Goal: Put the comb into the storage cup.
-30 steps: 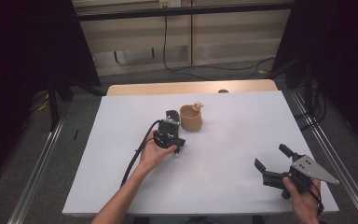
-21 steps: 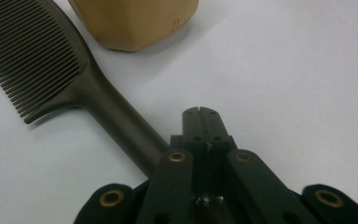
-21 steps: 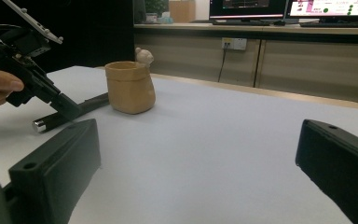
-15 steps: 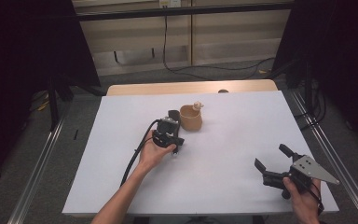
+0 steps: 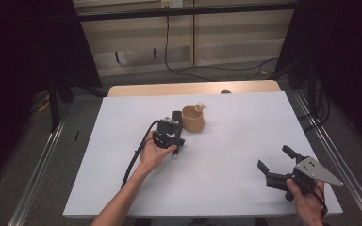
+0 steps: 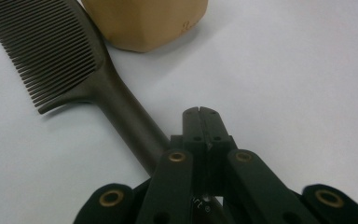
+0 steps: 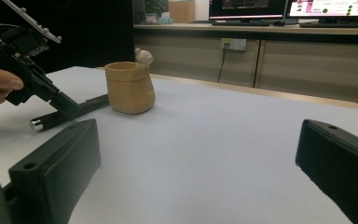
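Nothing has shifted since the earlier frames: both hands and both tongs sit where they were, and the comb and pot lie as before. Left tongs (image 5: 171, 134) rest low on the white table (image 5: 235, 141), gripped by the left hand (image 5: 153, 154), just beside the tan pot (image 5: 193, 119). Seen from the left gripper view, their jaws are pressed fully together, tips meeting above the table surface, with the dark comb (image 6: 74, 79) running alongside them; its handle passes down under the left jaw linkage, and whether the pads actually pinch it I cannot tell. The comb's toothed end lies close against the pot's base (image 6: 144, 23). Right tongs (image 5: 278, 165) are well apart from these, near the table's right front corner, held by the right hand (image 5: 306, 197), jaws spread wide with nothing between them.
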Available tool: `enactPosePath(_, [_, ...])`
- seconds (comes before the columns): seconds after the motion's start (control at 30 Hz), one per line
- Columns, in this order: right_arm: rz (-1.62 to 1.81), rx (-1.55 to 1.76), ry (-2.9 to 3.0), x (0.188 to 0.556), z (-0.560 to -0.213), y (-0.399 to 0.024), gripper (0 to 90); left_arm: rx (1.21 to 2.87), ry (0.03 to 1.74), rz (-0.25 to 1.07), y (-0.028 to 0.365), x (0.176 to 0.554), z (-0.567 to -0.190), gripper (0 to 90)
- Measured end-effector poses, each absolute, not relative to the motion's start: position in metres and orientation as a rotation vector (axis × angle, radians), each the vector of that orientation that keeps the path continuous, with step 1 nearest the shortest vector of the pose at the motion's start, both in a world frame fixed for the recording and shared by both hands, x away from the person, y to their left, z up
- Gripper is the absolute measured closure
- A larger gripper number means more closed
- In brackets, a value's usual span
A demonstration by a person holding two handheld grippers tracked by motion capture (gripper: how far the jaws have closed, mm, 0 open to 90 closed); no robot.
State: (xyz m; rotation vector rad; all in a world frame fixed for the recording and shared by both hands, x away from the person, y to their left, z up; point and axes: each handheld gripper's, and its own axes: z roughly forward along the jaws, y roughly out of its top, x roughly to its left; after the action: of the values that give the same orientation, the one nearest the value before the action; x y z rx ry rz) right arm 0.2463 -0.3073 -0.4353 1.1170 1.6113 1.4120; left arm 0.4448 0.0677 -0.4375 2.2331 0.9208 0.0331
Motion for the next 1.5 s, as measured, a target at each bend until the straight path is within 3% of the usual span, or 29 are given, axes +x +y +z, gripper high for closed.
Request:
enactPosePath(0.6, [1.416, 1.118, 1.608, 0.246, -0.435, -0.307, 0.0, 2.151, 0.939, 0.061, 0.074, 0.443, -0.425, 89.3])
enactPosePath(0.73, [1.419, 1.116, 1.606, 0.246, -0.435, -0.307, 0.0, 2.127, 0.960, 0.081, 0.078, 0.444, -0.421, 81.5])
enactPosePath(0.93, [1.418, 1.117, 1.605, 0.246, -0.435, -0.307, 0.0, 2.127, 0.977, 0.116, 0.083, 0.444, -0.417, 62.2])
enactPosePath(1.17, [1.416, 1.116, 1.611, 0.246, -0.435, -0.307, 0.0, 2.071, 1.064, 0.245, 0.088, 0.448, -0.413, 22.9])
enactPosePath(1.3, [1.418, 1.116, 1.611, 0.246, -0.435, -0.307, 0.0, 2.063, 1.100, 0.215, 0.092, 0.453, -0.415, 13.0])
enactPosePath(1.5, [1.405, 1.116, 1.621, 0.246, -0.436, -0.307, 0.0, 2.091, 1.100, 0.237, 0.089, 0.454, -0.418, 7.0])
